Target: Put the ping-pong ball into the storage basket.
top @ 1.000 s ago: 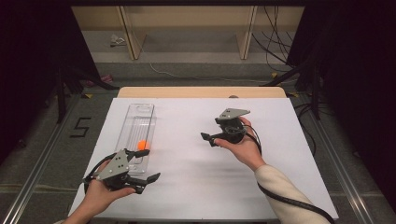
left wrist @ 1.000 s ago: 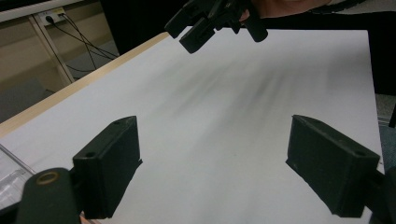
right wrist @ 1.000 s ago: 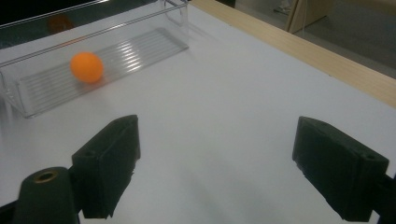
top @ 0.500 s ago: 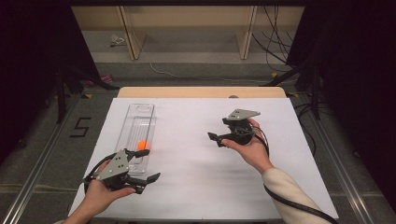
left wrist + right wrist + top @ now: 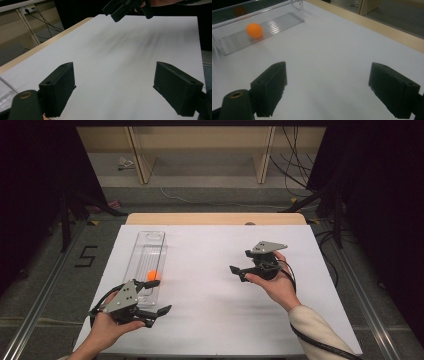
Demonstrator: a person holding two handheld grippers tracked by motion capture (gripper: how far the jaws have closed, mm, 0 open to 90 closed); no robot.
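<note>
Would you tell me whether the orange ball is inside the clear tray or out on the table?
Inside: the orange ball rests on the ribbed floor of the clear tray, within its walls.

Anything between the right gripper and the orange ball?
Bare white tabletop, then the clear tray's near wall, seen in the right gripper view; ball lies inside.

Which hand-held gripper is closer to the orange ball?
The left hand-held gripper: it sits at the near end of the clear tray holding the ball, while the right hand-held gripper is well across the white sheet.
</note>
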